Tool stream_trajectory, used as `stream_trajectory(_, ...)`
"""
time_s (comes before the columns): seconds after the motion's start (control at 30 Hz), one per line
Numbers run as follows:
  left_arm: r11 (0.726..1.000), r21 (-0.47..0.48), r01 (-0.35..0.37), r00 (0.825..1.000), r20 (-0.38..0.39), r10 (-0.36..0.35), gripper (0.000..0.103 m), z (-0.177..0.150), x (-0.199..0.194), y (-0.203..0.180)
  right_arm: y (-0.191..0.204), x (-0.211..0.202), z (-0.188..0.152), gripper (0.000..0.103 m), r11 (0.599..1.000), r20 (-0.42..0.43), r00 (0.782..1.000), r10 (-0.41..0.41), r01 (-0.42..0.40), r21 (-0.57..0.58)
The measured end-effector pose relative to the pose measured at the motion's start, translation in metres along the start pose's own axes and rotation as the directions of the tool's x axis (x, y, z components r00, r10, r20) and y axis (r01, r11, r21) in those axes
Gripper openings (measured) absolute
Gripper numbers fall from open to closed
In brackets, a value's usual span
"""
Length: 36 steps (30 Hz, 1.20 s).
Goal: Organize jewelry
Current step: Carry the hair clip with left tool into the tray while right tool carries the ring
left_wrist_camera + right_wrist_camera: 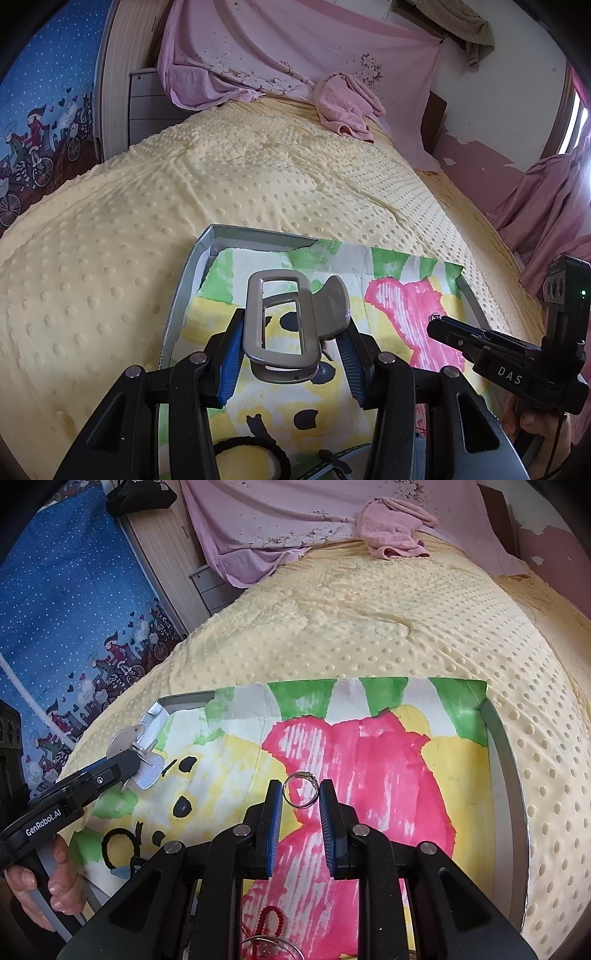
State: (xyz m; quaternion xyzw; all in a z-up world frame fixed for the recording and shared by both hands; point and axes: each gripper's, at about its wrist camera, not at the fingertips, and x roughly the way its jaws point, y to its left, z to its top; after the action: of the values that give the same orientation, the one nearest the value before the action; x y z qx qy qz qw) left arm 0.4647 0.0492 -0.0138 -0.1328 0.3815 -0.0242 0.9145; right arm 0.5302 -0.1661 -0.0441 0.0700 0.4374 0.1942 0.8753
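Silver ring pinched upright between my right tongs, jaws nearly together on it, above the pink patch of the painted cloth. My left tongs grip a grey hair clip, jaws partly apart around its frame, over the yellow bear on that cloth. Cloth lies in a grey tray on the yellow dotted blanket. A black hair tie sits on the cloth near my left hand, red beads at the near edge.
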Motion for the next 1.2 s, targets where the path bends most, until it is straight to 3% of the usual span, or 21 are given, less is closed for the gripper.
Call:
stream_trajectory(0.93,1.000,-0.014,-0.018,0.999,-0.039,0.018,0.046,0.0000,0.0078,0.0049,-0.0029,0.0073,-0.0011,0.019,1.000,-0.021,1.000,-0.009,0.009,0.012)
stream_trajectory(1.13,1.000,-0.007,-0.022,1.000,-0.007,0.022,0.059,0.0003,0.0029,0.0037,-0.0033,0.0071,-0.0013,0.021,1.000,-0.020,1.000,-0.007,0.008,0.012)
stream_trajectory(1.2,1.000,-0.010,-0.018,1.000,0.004,0.018,0.059,0.0000,0.0003,0.0039,-0.0039,0.0061,-0.0024,0.029,1.000,-0.013,1.000,-0.009,0.009,0.018)
